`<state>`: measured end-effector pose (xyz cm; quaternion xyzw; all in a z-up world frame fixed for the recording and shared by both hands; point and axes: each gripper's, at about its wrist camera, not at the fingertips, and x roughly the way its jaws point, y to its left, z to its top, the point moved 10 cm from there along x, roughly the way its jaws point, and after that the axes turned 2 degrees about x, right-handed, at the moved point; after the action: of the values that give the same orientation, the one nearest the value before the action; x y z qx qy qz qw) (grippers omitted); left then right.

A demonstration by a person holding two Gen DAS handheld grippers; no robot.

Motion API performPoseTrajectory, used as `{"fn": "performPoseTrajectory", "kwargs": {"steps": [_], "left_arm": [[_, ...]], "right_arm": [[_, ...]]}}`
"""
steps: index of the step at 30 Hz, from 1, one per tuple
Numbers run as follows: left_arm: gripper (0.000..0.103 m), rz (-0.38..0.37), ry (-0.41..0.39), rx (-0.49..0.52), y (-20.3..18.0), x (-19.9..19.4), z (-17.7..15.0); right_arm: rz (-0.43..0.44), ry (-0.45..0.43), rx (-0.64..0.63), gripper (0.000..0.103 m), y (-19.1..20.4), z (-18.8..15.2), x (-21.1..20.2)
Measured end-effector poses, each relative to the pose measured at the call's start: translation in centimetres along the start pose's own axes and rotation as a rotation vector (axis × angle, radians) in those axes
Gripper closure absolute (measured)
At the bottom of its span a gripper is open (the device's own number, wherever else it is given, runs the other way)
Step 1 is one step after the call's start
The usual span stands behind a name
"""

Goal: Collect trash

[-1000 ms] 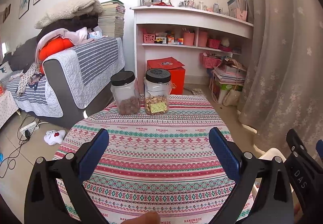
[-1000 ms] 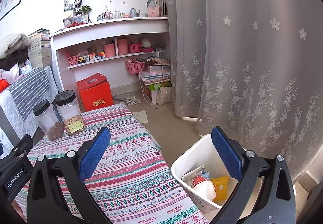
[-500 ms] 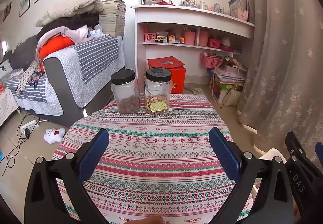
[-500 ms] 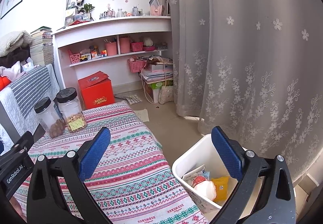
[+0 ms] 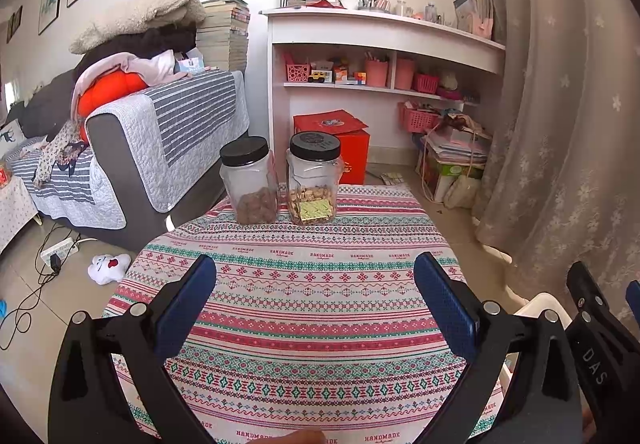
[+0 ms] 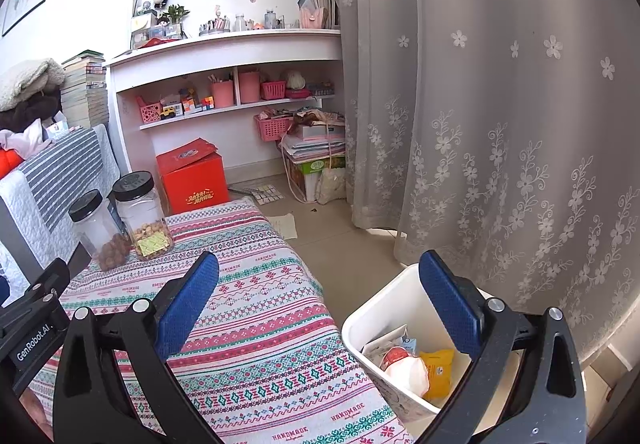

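Observation:
A white trash bin (image 6: 384, 308) stands on the floor right of the table, holding a white wrapper (image 6: 404, 368), a yellow packet (image 6: 438, 368) and a small carton (image 6: 384, 340). Its rim also shows in the left wrist view (image 5: 540, 304). My right gripper (image 6: 318, 298) is open and empty, between the table's right edge and the bin. My left gripper (image 5: 314, 302) is open and empty above the patterned tablecloth (image 5: 320, 284). No loose trash shows on the cloth.
Two black-lidded clear jars, one with brown pieces (image 5: 249, 180) and one with nuts (image 5: 314, 178), stand at the table's far edge. A sofa (image 5: 152, 140) is at left, a red box (image 5: 336, 144) and shelves (image 5: 384, 56) behind, a curtain (image 6: 500, 104) at right.
Both views have shifted only slightly. Both grippers stay open and empty.

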<state>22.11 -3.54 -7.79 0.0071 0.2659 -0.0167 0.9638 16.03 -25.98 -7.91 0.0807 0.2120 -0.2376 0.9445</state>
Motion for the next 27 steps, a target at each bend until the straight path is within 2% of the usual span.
{"fn": "performPoseTrajectory", "kwargs": {"steps": [27], "left_arm": [[0.007, -0.004, 0.018, 0.001, -0.18, 0.32, -0.31]], "right_arm": [[0.003, 0.011, -0.005, 0.007, 0.28, -0.38, 0.12]]}}
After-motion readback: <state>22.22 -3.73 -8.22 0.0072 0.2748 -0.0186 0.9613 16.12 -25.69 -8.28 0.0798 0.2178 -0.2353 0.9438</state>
